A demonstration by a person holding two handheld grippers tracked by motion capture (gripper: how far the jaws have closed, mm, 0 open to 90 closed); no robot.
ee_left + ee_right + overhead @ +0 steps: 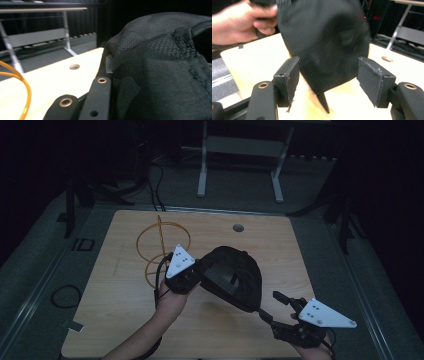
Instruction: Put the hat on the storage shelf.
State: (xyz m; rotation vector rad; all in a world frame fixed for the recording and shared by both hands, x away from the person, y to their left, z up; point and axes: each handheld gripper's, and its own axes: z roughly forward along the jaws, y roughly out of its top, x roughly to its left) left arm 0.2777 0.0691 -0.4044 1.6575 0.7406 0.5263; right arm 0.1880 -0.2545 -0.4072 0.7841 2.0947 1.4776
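Left gripper [197, 272] clamped on black cap [235, 277], lifting it mid-table; right gripper [272, 307] jaws apart, empty, near front-right corner, lined up to take brim.

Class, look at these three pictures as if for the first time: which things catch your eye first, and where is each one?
First comes the black cap, held up over the middle of the wooden table by the left gripper, shut on its edge. Next, the right gripper at the table's near right corner, its jaws open and empty, pointing at the cap. Behind the left hand stands an orange wire stand.
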